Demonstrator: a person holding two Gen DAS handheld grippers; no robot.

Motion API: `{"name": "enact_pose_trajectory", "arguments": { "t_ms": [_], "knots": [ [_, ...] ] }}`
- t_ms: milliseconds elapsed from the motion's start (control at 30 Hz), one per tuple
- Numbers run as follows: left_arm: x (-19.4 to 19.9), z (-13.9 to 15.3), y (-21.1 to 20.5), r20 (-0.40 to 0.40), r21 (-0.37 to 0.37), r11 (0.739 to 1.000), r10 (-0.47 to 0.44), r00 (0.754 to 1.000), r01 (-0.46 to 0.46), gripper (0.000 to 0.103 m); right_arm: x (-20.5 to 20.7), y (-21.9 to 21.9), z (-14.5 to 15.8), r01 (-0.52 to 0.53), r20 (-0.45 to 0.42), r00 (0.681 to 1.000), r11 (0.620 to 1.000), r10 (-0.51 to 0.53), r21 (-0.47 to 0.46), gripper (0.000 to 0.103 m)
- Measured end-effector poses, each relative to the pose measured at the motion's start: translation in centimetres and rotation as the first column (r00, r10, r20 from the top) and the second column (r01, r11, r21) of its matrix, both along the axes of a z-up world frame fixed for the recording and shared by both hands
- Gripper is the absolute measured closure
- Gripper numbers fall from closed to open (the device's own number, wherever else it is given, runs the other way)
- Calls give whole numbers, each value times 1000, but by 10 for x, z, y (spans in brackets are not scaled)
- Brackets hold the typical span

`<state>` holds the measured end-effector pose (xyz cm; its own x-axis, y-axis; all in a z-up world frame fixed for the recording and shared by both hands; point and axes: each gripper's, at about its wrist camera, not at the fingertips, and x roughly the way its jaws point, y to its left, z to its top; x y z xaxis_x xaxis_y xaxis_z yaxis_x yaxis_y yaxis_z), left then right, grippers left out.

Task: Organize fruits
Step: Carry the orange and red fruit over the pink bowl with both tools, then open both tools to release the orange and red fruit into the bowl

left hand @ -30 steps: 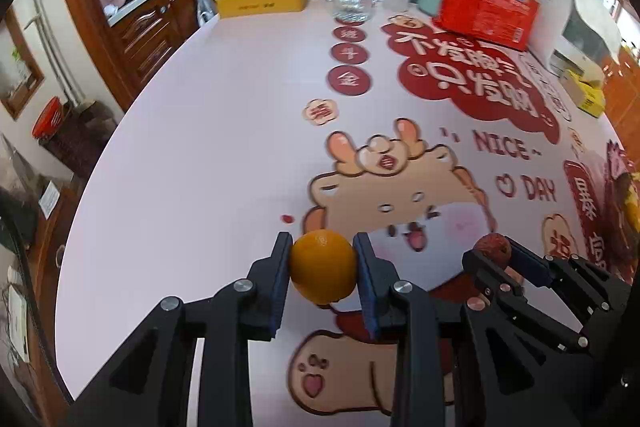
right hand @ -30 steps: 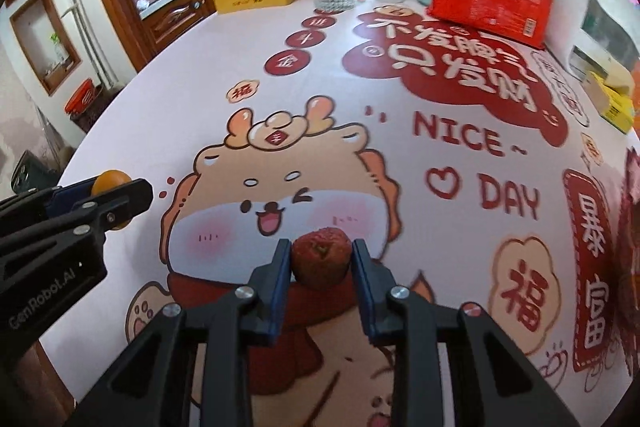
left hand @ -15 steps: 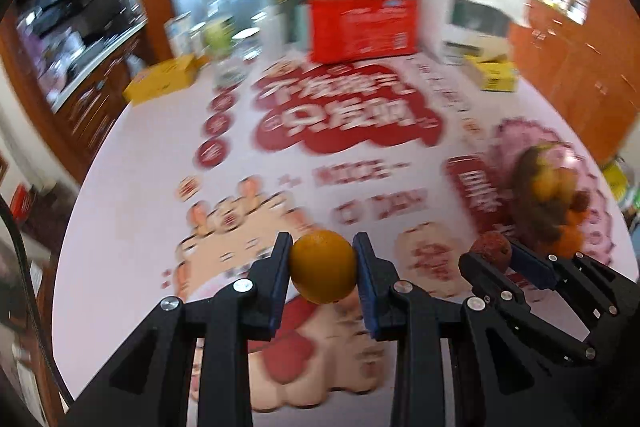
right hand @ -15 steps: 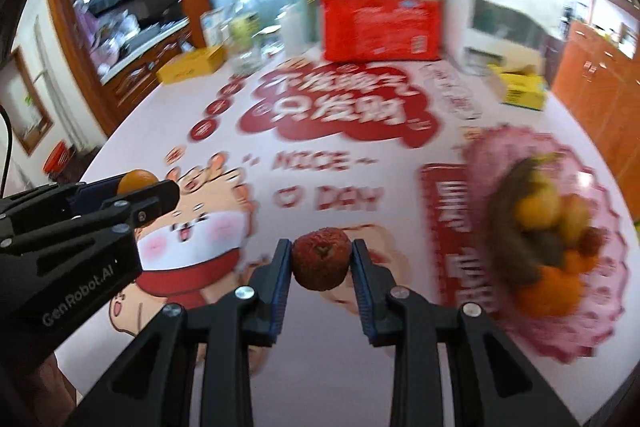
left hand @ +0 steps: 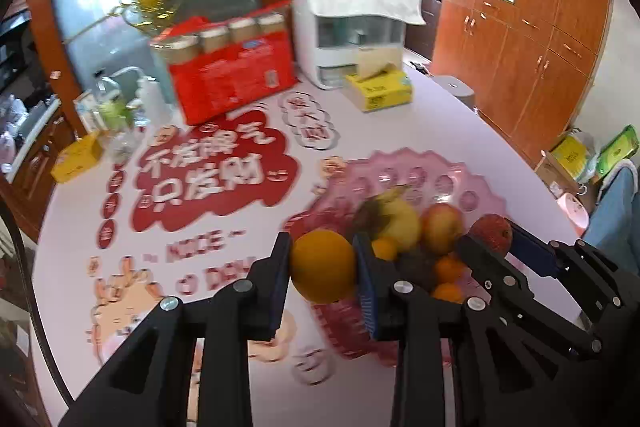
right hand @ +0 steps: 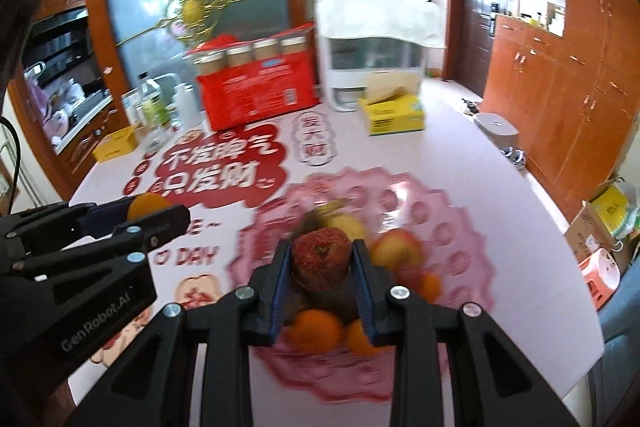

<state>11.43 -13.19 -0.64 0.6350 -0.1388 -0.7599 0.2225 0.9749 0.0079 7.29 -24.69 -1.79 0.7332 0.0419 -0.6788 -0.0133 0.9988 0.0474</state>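
My left gripper (left hand: 323, 265) is shut on an orange (left hand: 322, 265), held in the air over the near left edge of a pink scalloped fruit plate (left hand: 420, 173). My right gripper (right hand: 319, 263) is shut on a bumpy red fruit (right hand: 319, 259), hanging above the pile in the same pink plate (right hand: 404, 203). The plate holds a yellow fruit (left hand: 400, 219), a reddish apple (left hand: 442, 227), small oranges (right hand: 316, 331) and dark fruit. In the left wrist view the right gripper (left hand: 494, 233) shows at the right with the red fruit (left hand: 490, 233). The left gripper (right hand: 148, 213) shows at left in the right wrist view.
The table (left hand: 460, 123) carries a pink printed cloth. At its far side stand a red carton of jars (left hand: 234, 79), a white appliance under a towel (left hand: 352, 23), a yellow tissue box (left hand: 380, 91), bottles (right hand: 154, 111) and a yellow box (left hand: 76, 157). Wooden cabinets (left hand: 540, 39) line the right.
Both grippers have swung to the right and risen, still holding their fruit. The pink fruit plate, earlier at the right edge, now lies directly below and ahead of them.
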Motion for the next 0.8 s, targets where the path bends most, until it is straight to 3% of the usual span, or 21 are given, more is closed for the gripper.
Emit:
{"name": "enact_pose_trajectory", "arguments": {
  "t_ms": [267, 700, 767, 800],
  "knots": [
    [31, -27, -59, -102, -27, 1000, -16, 995, 14, 74, 18, -60, -10, 39, -43, 998, 999, -39, -13, 73],
    [47, -56, -71, -186, -25, 999, 42, 982, -48, 73, 40, -74, -42, -33, -161, 987, 999, 28, -32, 72],
    [47, -58, -68, -192, -15, 998, 59, 980, -63, 63, 42, -73, -45, -44, -177, 983, 999, 38, -27, 72],
    [47, -59, -67, -190, -5, 997, 71, 979, -73, 47, 44, -72, -47, -46, -185, 982, 999, 40, -25, 72]
  ]
}}
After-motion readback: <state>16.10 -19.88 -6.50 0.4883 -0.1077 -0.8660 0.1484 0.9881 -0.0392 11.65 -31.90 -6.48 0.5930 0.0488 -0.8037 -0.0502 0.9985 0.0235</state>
